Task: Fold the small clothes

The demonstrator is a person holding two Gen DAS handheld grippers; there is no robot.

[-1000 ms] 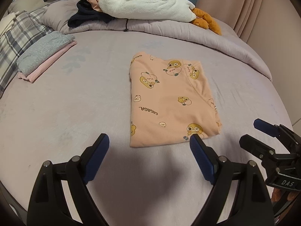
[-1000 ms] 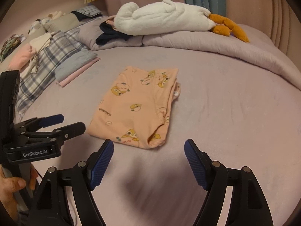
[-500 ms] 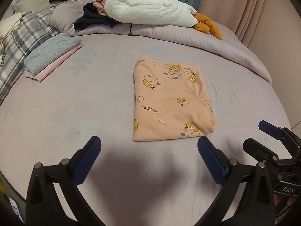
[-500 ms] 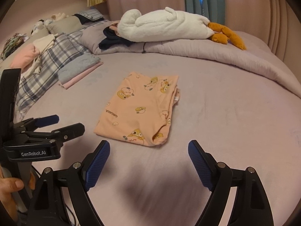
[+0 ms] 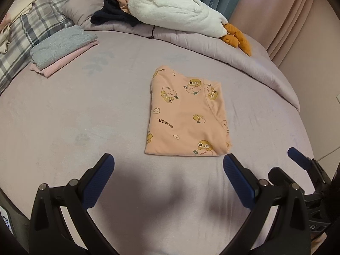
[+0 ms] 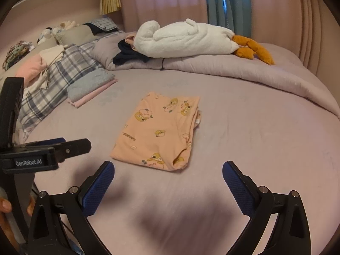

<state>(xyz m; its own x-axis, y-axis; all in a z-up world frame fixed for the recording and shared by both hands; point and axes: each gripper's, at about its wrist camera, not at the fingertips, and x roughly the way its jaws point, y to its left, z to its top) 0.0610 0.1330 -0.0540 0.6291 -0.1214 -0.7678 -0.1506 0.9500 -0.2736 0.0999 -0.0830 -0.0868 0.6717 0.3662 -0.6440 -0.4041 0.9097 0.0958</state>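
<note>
A peach top with a cartoon duck print (image 5: 187,116) lies folded into a flat rectangle on the lilac bed sheet (image 5: 74,116); the right wrist view shows the same top (image 6: 157,131) with its layered edge to the right. My left gripper (image 5: 167,163) hovers just short of the top's near edge, open, nothing between its blue pads. My right gripper (image 6: 168,167) is also short of the top, its jaws opening wide and holding nothing. Each gripper shows in the other's view: the right gripper (image 5: 297,159) at the right edge, the left gripper (image 6: 63,146) at the left.
A folded grey-blue and pink stack (image 5: 61,46) lies at the far left beside a plaid pillow (image 5: 25,31). A white plush goose (image 5: 176,14) and a dark garment (image 5: 110,17) rest on the rolled duvet (image 5: 233,63) at the back. Curtains hang behind.
Both grippers have drawn back and up from the folded top, and their jaws have spread wider. The top lies where it was.
</note>
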